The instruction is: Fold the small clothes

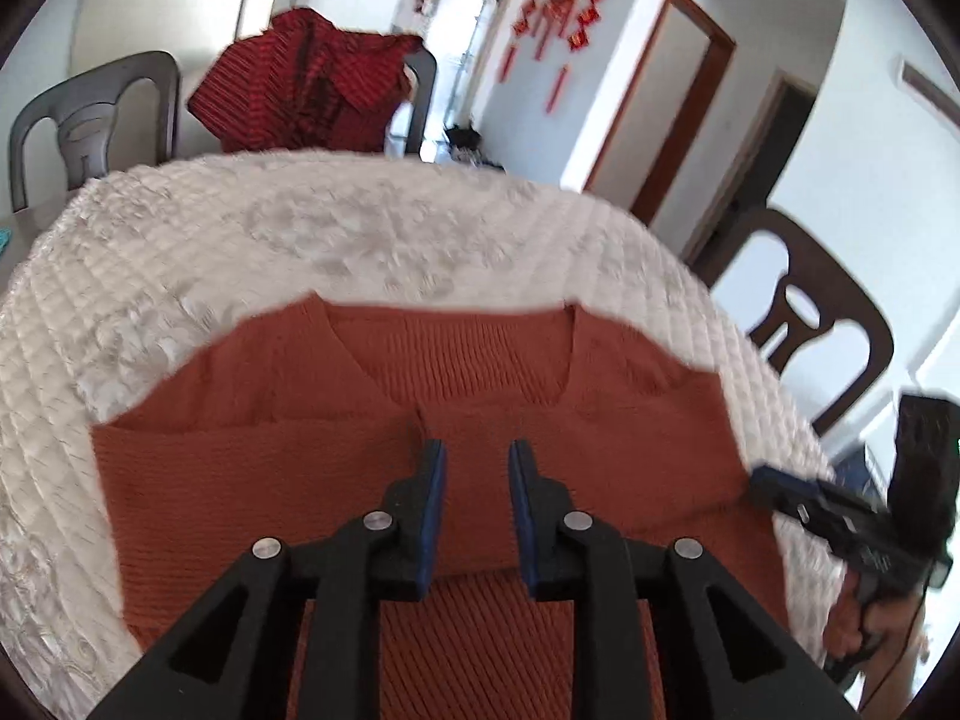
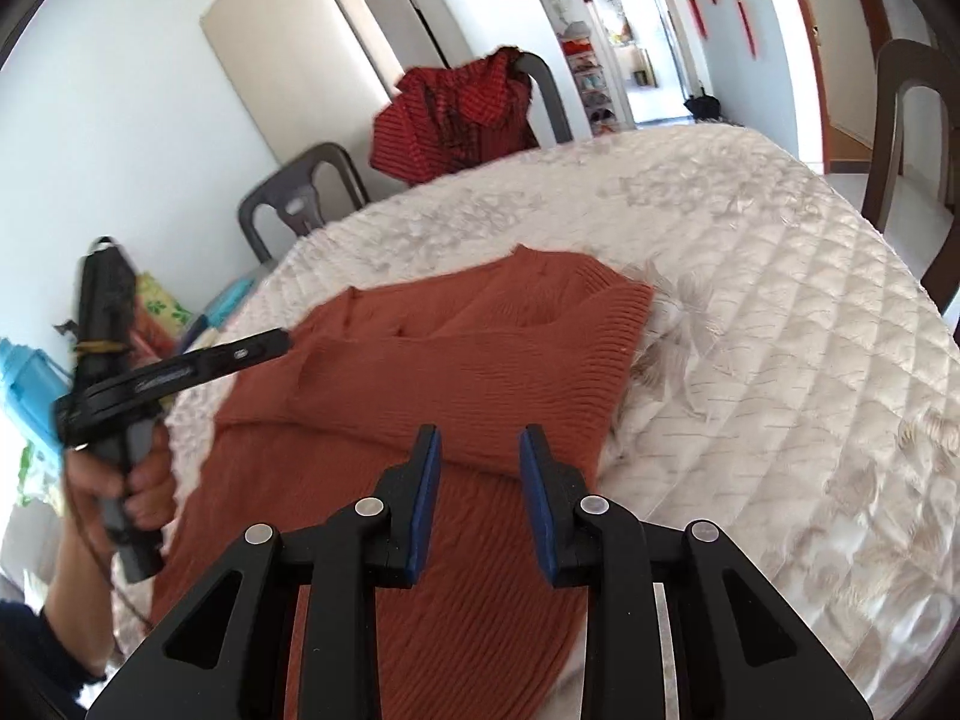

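A rust-orange ribbed knit sweater (image 1: 420,480) lies on a round table under a cream quilted cover (image 1: 240,252), its V-neck toward the far side and both sleeves laid across the chest, one over the other. The left gripper (image 1: 477,468) hovers above the middle of the crossed sleeves with a clear gap between its blue pads and no cloth in them, so it is released. The right gripper (image 2: 480,450) hangs over the near edge of the upper sleeve, its jaws likewise parted and empty; the fabric shows beyond the gap, not pinched. In the right wrist view a hand (image 2: 129,480) grips the handle of the other tool beside the sweater's left edge. The sleeve-folding step looks finished, and the lengthwise fold of the body seems to be what remains. That move would call for both grippers to go down to the hem nearest the person, which lies out of sight below the fingers, each pinching a corner, then carrying it up toward the neckline evenly so the sleeves stay tucked inside. A red-and-black striped garment (image 1: 312,90) hangs over a grey chair (image 1: 90,120) beyond the table.
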Action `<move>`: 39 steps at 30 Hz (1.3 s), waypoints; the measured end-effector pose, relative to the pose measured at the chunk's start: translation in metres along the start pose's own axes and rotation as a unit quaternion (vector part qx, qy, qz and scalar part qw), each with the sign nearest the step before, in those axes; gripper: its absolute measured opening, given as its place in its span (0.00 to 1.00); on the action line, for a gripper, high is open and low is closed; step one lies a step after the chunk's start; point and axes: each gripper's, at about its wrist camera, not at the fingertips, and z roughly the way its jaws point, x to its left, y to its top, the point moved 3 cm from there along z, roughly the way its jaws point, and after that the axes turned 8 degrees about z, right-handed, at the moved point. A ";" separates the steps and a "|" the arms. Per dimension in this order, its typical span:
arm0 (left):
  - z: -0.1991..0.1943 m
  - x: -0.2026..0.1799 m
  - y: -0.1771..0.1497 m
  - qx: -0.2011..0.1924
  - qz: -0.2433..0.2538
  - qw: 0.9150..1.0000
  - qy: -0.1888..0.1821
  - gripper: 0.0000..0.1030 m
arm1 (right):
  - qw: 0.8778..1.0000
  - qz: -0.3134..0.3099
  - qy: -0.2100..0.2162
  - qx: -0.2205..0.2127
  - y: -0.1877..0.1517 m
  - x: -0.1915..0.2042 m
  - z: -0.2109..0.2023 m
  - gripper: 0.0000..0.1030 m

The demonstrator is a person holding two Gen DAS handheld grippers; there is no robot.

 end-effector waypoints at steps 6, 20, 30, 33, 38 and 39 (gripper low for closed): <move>0.010 -0.002 -0.020 0.024 0.002 1.000 0.000 0.24 | 0.998 0.018 -0.049 0.028 -0.001 -0.029 0.017 0.00; -0.024 0.093 -0.014 -0.009 -0.052 0.989 0.136 0.26 | 0.997 -0.011 -0.076 0.005 0.040 -0.025 0.036 0.01; -0.041 0.088 -0.033 -0.008 -0.057 0.993 0.107 0.26 | 0.996 -0.001 -0.082 0.020 0.040 -0.033 0.031 0.02; -0.046 0.073 -0.044 -0.002 -0.031 0.994 0.103 0.26 | 0.997 -0.027 -0.070 0.025 0.024 -0.017 0.018 0.02; -0.043 0.068 -0.053 -0.001 -0.011 0.993 0.116 0.26 | 0.993 -0.063 -0.081 0.049 -0.002 -0.012 0.024 0.02; -0.045 0.067 -0.052 0.000 -0.011 0.993 0.120 0.26 | 0.994 -0.061 -0.077 0.045 -0.002 -0.013 0.022 0.02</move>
